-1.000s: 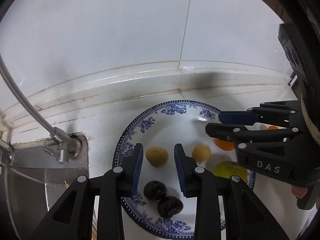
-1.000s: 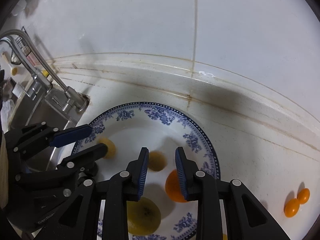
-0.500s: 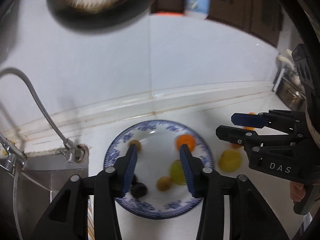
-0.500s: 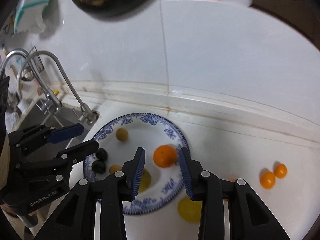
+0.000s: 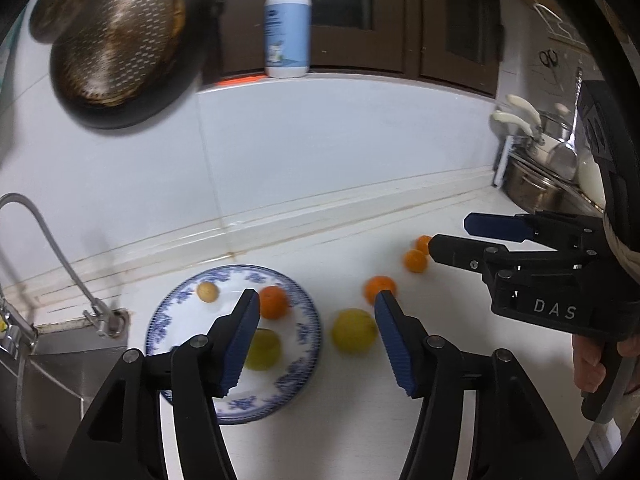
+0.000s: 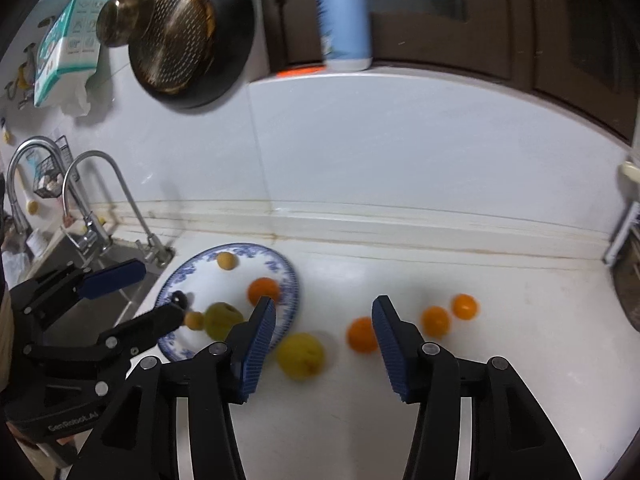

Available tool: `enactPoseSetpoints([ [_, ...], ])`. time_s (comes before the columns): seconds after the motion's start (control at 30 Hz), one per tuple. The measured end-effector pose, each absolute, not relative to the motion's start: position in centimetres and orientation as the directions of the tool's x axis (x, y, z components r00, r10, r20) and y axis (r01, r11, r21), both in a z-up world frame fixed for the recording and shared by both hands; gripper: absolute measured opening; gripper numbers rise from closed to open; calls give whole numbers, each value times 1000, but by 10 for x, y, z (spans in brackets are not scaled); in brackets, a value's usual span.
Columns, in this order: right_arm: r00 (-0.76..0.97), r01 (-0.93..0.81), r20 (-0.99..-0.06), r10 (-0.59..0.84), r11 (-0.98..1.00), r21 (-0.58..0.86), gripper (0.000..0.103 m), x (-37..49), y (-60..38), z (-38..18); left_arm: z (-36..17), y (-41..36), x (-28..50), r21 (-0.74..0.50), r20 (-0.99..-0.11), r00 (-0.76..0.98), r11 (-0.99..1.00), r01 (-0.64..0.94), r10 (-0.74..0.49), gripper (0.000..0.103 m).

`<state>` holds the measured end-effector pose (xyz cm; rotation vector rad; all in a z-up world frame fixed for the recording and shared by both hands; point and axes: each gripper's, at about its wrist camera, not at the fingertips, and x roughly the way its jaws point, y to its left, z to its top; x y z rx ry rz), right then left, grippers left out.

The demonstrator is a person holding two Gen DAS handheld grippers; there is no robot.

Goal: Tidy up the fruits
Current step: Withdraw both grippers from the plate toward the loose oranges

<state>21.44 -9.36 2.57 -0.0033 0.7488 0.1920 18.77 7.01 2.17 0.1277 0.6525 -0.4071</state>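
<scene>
White counter (image 5: 360,420): a tiled kitchen worktop is seen from two handheld grippers raised above it, with fruit spread across it.
Plate (image 5: 308,344): a blue-and-white patterned dish is set beside the sink (image 5: 48,368); on it are seen an orange (image 5: 273,301), a yellow-green fruit (image 5: 264,348) and a small tan fruit (image 5: 207,291). A second small tan fruit (image 6: 195,320) is shown only in the right wrist view, next to the green one.
Loose fruit: a yellow fruit (image 5: 354,335) is left on the counter just beside the plate, an orange fruit (image 5: 379,285) behind it, and two small orange fruits (image 5: 415,260) further right, touching or nearly so.
Left gripper (image 5: 314,336): its jaws are parted with nothing between the pads; they have just been opening.
Right gripper (image 6: 324,350): likewise spread and empty, its jaws just opened further; the yellow fruit is framed between the fingers but lies on the counter below, untouched.
Hand (image 5: 592,364): a person's fingers are seen wrapped on the right gripper's handle.
Background: a dark pan (image 5: 116,44) is hung on the wall, and a pump bottle (image 5: 287,24) is stood on the ledge above.
</scene>
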Motion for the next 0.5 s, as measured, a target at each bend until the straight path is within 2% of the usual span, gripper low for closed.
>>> enactPoseSetpoints([
  [0.5,699,-136,-705,119,990,32,51,203,-160,15,7,4,191,32,-659,672,881,473,-337,65],
])
